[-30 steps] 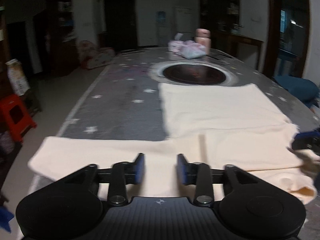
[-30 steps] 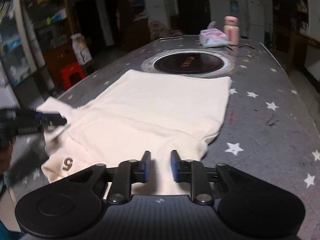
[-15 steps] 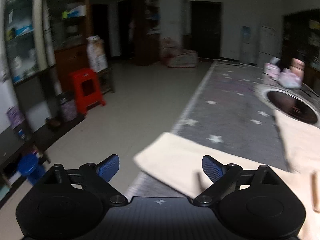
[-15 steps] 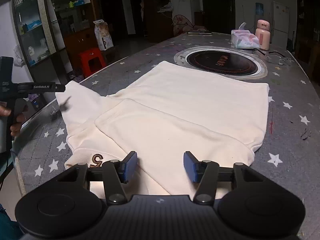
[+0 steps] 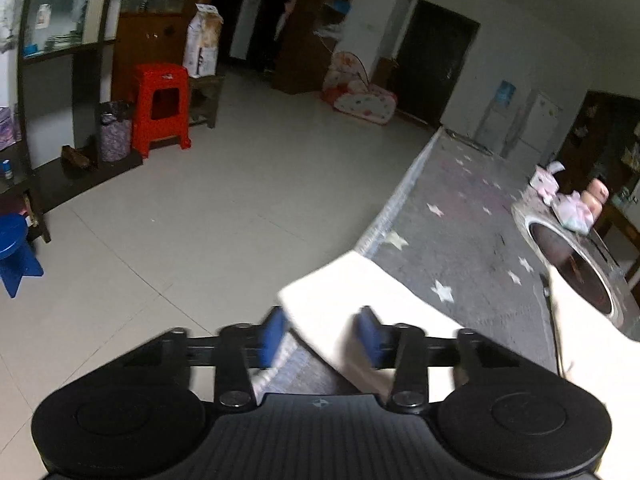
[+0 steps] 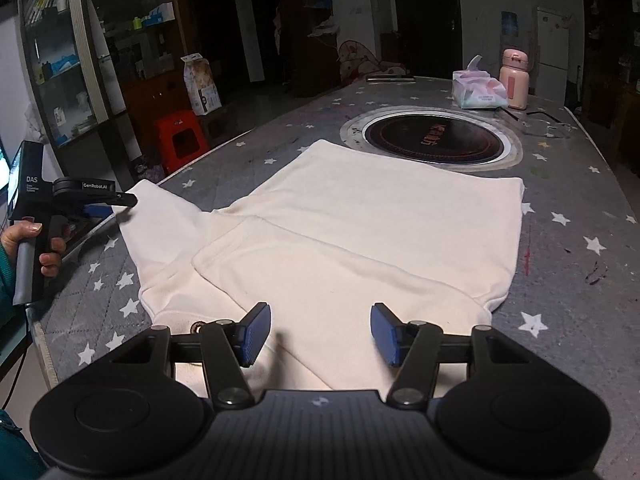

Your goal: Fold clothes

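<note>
A cream sweater (image 6: 380,220) lies flat on the grey star-print tablecloth (image 6: 580,280), with one sleeve folded across its body. The other sleeve (image 5: 340,292) stretches out to the table's left edge. My left gripper (image 5: 320,338) is at that sleeve's end with its jaws closing. The cuff lies between the blurred blue pads, which still stand apart. The right wrist view shows the left gripper (image 6: 128,200) side-on at the sleeve tip (image 6: 160,216), held by a hand (image 6: 24,240). My right gripper (image 6: 320,334) hovers over the near part of the sweater. Its jaws are opening and grip nothing.
A round black hob (image 6: 432,140) is set into the table beyond the sweater. Past it stand a tissue pack (image 6: 478,94) and a pink bottle (image 6: 516,80). Off the table's left edge are tiled floor, a red stool (image 5: 160,104) and a blue stool (image 5: 16,256).
My left gripper swung left along the sleeve to its end, spread wide on the way, and is now narrowing around the cuff. My right gripper's jaws went from nearly shut to wide apart.
</note>
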Demonstrator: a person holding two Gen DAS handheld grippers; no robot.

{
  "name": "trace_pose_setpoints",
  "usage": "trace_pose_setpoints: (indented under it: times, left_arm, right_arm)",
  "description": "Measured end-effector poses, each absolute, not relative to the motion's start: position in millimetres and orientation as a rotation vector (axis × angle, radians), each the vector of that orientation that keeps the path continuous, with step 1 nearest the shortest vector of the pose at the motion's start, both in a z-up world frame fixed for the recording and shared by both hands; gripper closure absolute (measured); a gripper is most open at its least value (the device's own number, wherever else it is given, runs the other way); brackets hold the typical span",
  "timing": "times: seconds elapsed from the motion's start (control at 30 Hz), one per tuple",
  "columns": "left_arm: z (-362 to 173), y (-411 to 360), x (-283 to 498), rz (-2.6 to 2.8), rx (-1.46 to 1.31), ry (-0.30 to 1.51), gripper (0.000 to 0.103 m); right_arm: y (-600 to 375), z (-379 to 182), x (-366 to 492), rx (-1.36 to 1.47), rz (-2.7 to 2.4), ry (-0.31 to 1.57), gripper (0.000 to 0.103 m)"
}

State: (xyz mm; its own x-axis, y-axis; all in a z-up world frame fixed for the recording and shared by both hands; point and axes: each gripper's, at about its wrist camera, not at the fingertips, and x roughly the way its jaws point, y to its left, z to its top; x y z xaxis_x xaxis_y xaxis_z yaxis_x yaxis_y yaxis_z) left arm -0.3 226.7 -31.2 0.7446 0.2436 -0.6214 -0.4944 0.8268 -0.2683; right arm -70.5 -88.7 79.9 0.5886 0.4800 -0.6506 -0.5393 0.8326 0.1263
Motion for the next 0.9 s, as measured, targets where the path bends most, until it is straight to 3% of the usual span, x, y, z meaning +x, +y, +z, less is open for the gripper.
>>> trace_pose_setpoints:
  times: [0.07, 0.33, 0.63, 0.9]
  left_arm:
    - [-28.5, 228.3, -2.6, 0.430, -0.440, 0.598, 0.094]
    - [10.9, 185.0, -5.1, 0.262, -0.408, 0.528, 0.096]
    - [47.9, 74.3, 7.3, -0.196, -0.373, 0.528, 0.096]
    - [38.0, -18.7, 11.8, -0.514, -0.305, 0.587, 0.095]
  right_arm:
    - [-90.5, 79.9, -71.6, -0.086, 0.589, 0.730, 0.047]
    - [-99.9, 85.4, -74.4, -0.061, 0.572, 0.708, 0.047]
    - [-123.8, 90.6, -75.0, 0.007, 0.528, 0.693, 0.047]
    - [-153.0, 92.8, -76.4, 0.053, 0.455, 0.684, 0.048]
